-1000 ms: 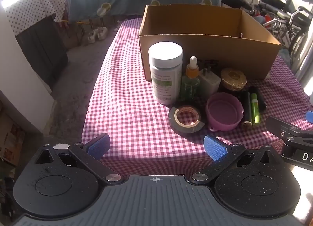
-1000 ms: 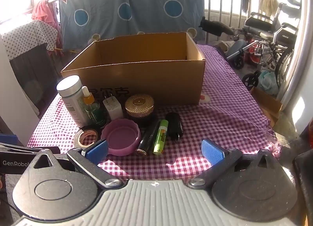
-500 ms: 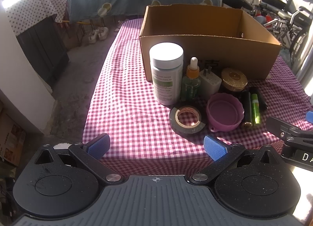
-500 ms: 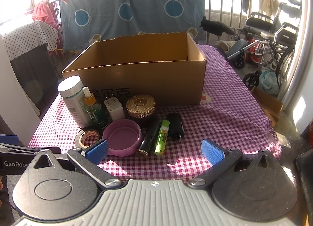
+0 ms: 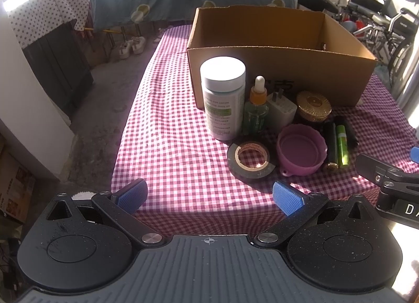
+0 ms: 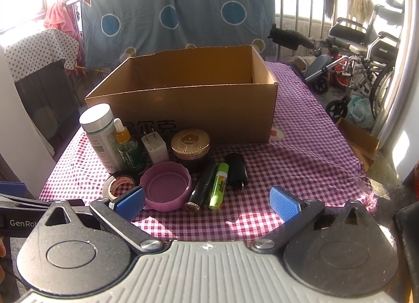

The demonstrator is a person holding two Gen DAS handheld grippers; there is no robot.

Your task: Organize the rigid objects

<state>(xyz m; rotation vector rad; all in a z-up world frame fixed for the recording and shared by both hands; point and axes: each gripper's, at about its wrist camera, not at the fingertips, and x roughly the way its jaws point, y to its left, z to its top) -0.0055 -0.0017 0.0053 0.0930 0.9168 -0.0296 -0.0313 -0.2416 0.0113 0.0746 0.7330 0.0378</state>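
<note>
An open cardboard box (image 5: pixel 282 72) (image 6: pixel 193 109) stands on the checked table. In front of it sit a white-lidded jar (image 5: pixel 223 97) (image 6: pixel 98 132), a dropper bottle (image 5: pixel 256 109) (image 6: pixel 127 146), a white charger (image 5: pixel 280 110) (image 6: pixel 155 147), a gold-lidded jar (image 5: pixel 313 105) (image 6: pixel 190 146), a tape roll (image 5: pixel 251 157) (image 6: pixel 117 182), a purple cup (image 5: pixel 301 148) (image 6: pixel 165 186), a black tube (image 5: pixel 330 146) (image 6: pixel 203 185), a green tube (image 5: pixel 343 144) (image 6: pixel 219 185) and a black key fob (image 6: pixel 235 169). My left gripper (image 5: pixel 209 197) and right gripper (image 6: pixel 207 200) both hang open and empty at the table's near edge.
The table (image 5: pixel 170 146) wears a purple checked cloth. A patterned blue sheet (image 6: pixel 178 17) hangs behind it. Wheelchairs (image 6: pixel 361 49) stand at the right, a dark cabinet (image 5: pixel 57 67) at the left. The right gripper's body (image 5: pixel 392 187) shows at the left view's right edge.
Both grippers have drifted slightly, so the scene shifts a little in each view. Nothing on the table has moved and both stay open.
</note>
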